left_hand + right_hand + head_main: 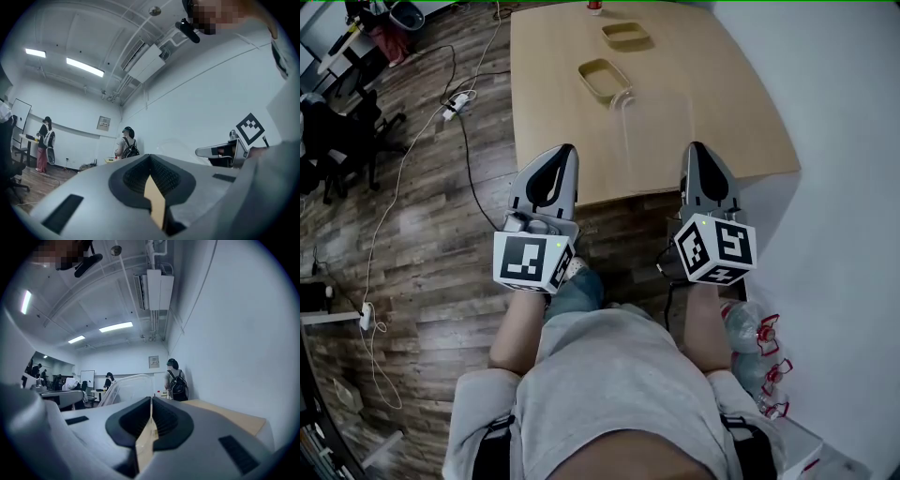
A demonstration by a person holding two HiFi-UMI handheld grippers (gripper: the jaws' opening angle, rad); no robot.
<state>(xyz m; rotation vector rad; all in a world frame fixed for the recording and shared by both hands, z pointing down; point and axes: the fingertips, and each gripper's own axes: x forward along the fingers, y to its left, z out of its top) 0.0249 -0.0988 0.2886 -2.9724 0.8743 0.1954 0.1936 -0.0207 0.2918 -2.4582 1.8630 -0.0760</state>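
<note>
Left tongs and right tongs hover pressed together, empty, over the near edge of the tabletop (nearer tray well ahead); seemingly a poised start, any grasp needing forward reach.

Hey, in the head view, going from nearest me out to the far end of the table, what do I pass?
Left claw and right claw, level with each other → wooden table → nearer tan tray → farther tan tray → small red thing at the far edge.
</note>
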